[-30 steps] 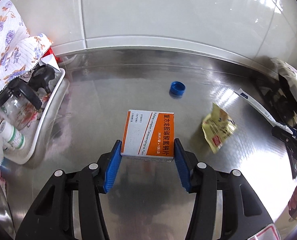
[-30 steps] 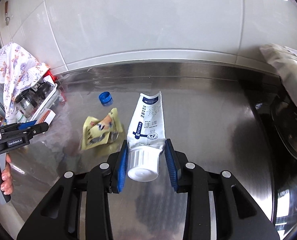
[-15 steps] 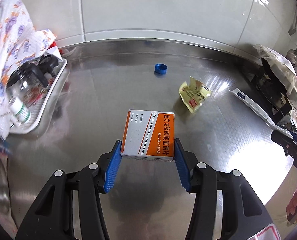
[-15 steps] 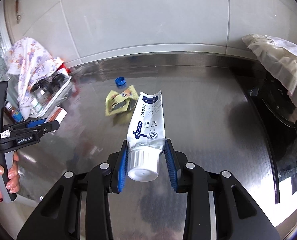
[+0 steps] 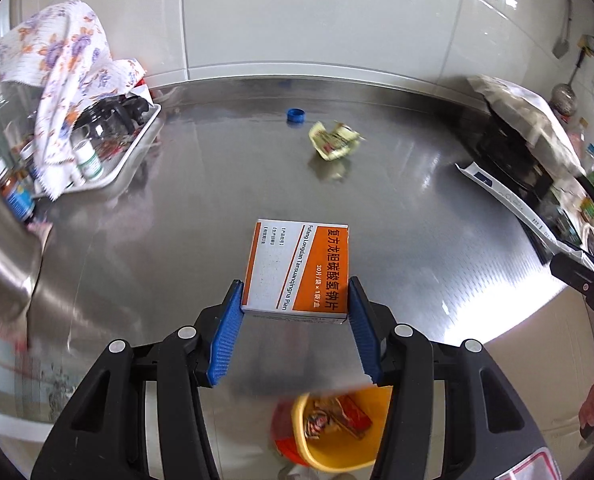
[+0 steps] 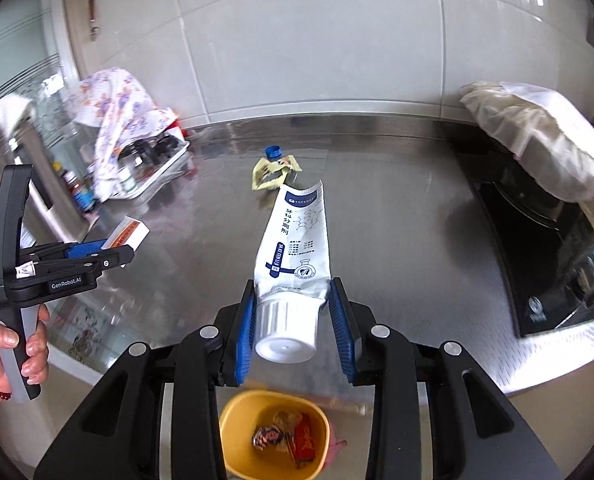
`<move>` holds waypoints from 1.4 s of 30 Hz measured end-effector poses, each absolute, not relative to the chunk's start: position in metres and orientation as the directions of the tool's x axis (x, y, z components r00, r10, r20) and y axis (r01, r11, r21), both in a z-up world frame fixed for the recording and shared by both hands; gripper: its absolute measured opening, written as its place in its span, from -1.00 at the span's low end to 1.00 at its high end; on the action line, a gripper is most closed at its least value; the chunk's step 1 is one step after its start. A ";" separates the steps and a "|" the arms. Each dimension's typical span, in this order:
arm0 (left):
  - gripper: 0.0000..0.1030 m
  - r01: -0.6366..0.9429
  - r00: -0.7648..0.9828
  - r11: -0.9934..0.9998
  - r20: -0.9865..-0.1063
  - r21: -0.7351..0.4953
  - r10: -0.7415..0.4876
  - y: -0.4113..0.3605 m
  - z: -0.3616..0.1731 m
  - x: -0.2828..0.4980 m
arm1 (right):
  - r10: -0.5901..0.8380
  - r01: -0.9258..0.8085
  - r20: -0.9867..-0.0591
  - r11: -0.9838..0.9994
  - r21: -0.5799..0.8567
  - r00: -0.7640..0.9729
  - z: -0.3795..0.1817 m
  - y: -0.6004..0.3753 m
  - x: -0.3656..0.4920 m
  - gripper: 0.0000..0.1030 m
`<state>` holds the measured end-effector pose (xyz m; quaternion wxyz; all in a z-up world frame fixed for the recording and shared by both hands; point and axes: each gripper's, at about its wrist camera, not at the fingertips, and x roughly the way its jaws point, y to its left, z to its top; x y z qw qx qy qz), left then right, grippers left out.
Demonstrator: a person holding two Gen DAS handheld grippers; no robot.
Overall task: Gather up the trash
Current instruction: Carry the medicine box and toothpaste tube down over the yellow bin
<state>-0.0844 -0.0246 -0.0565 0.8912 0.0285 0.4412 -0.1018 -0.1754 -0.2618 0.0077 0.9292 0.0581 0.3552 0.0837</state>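
1. Presently, left wrist view: left tool point(image 5: 295, 322) pinches an orange-and-white medicine box point(image 5: 299, 268) by its near end between the blue pads; box held clear above the steel tabletop point(image 5: 217, 208).
2. Same view: below the tool, past the tabletop edge, a yellow bin point(image 5: 339, 450) with wrappers inside. Still lying on the tabletop: a blue bottle cap point(image 5: 295, 114) and, just right of it, a crumpled yellow wrapper point(image 5: 334, 142).
3. Same view: tray point(image 5: 139, 138) at left carrying bottles, draped with a floral cloth point(image 5: 67, 76). Black cooktop point(image 5: 509, 160) at right under a pale cloth.
4. Right wrist view: right tool point(image 6: 291, 318) clamps a white toothpaste tube point(image 6: 297, 240) at the cap end; tube points away, over the tabletop point(image 6: 397, 220).
5. Same view: yellow bin point(image 6: 237, 428) directly beneath the tool, holding wrappers. Cap point(image 6: 273, 152) and wrapper point(image 6: 271, 170) touching or nearly so, beyond the tube's far end.
6. Same view: left tool point(image 6: 113, 246) at left edge, gripped by a hand point(image 6: 15, 346), box point(image 6: 129, 232) in its pads.
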 end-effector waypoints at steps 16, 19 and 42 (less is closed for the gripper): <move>-0.02 0.267 0.513 0.963 -0.841 -0.034 -0.172 -0.032 -0.079 -0.188 | 0.199 -0.102 -0.667 0.978 0.182 0.718 0.001 -0.270 -0.309 -0.29; -0.02 0.301 0.497 0.953 -0.847 -0.035 -0.188 -0.031 -0.083 -0.197 | 0.187 -0.087 -0.666 0.980 0.181 0.723 0.001 -0.266 -0.328 -0.29; -0.01 0.433 0.225 0.898 -0.955 -0.081 -0.195 -0.031 -0.218 -0.238 | 0.212 -0.074 -0.850 0.977 0.201 0.482 -0.118 -0.220 -0.379 -0.29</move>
